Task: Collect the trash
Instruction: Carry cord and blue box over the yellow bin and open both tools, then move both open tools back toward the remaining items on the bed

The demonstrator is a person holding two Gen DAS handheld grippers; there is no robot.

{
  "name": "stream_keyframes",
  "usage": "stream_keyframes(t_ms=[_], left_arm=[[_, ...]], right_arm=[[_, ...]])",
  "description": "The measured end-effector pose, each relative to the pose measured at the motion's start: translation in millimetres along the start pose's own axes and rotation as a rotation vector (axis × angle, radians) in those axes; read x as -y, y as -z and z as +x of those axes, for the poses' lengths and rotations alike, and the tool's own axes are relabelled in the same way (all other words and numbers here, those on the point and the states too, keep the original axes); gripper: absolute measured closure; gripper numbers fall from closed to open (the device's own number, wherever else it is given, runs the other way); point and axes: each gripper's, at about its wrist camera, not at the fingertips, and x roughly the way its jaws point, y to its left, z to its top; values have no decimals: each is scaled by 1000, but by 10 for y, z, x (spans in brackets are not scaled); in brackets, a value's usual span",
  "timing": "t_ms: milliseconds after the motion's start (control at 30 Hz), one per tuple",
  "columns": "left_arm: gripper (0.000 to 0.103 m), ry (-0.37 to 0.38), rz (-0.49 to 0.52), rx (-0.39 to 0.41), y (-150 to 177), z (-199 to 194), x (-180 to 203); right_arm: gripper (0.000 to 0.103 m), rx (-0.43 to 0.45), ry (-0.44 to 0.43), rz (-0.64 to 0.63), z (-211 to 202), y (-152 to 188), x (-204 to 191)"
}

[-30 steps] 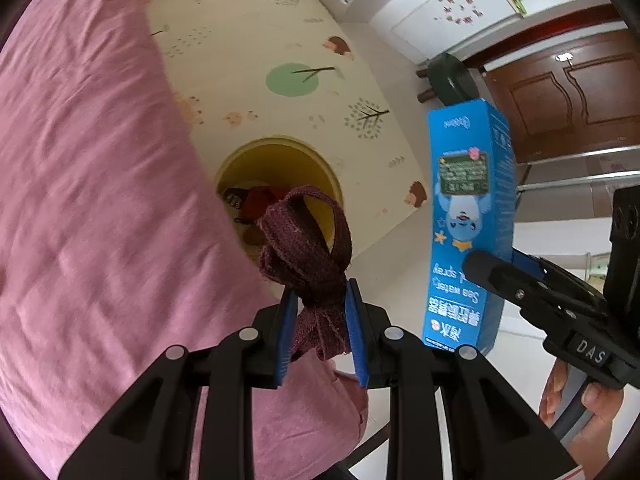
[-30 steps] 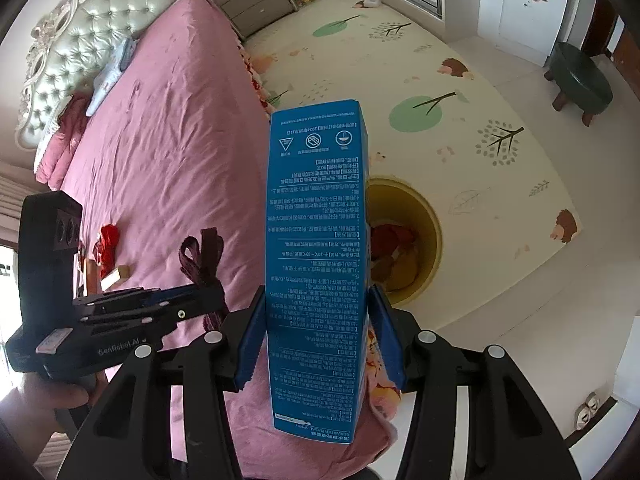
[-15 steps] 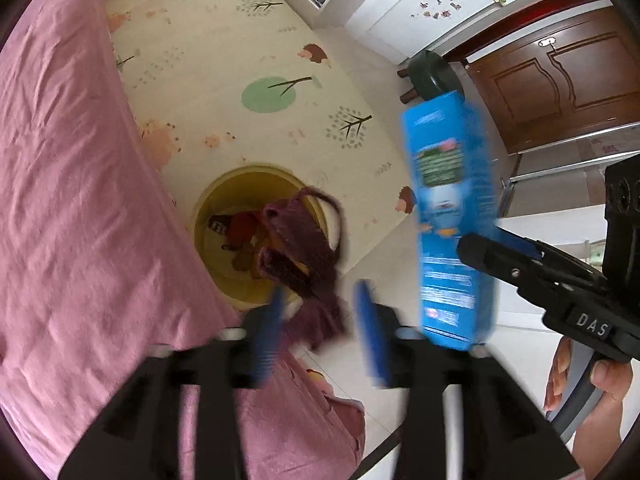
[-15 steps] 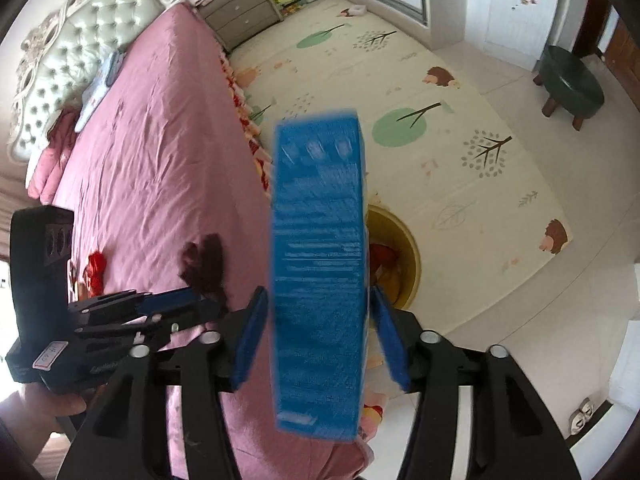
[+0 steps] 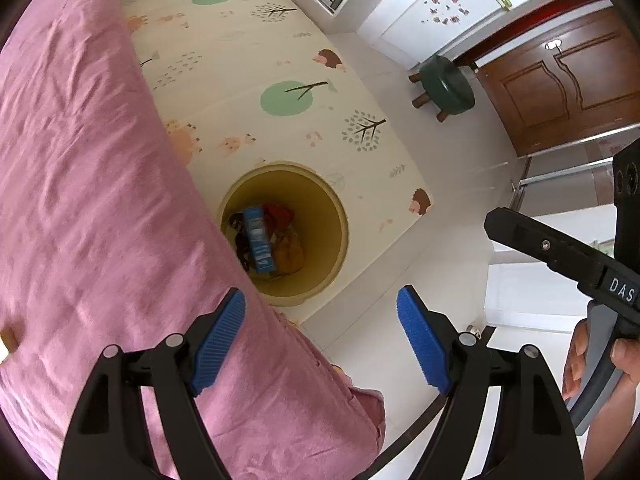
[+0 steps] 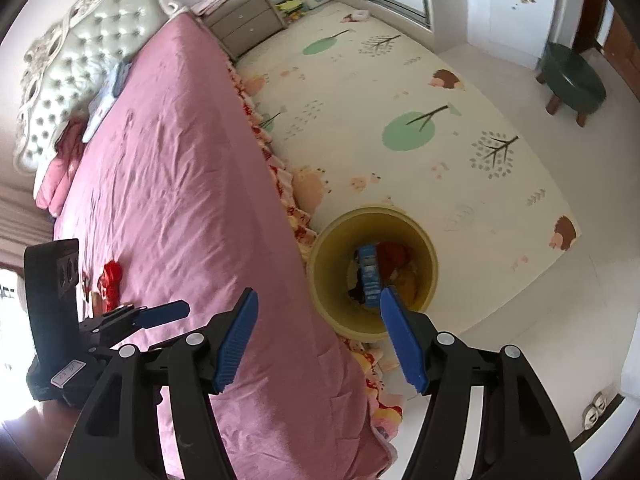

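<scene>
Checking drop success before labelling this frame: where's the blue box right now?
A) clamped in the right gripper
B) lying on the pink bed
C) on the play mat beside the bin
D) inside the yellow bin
D: the blue box lies inside the yellow bin among other trash, and the right gripper has nothing between its blue pads.
</scene>
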Motion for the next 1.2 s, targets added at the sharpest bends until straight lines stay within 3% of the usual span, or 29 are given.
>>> stream_keyframes(t_ms=[367,900,1200], left_arm=[[24,-51,-106,77,523,-548,-624],[23,-129,-282,172,1466,-1301,-1854],[22,-158,-326,180,1709,-1562,-2475]], right_arm=[[41,-41,-58,-142,101,244,-883],[41,-130,-128,-345,499,947,-2393],[41,-167,-148,-377,830,1177,-3060]])
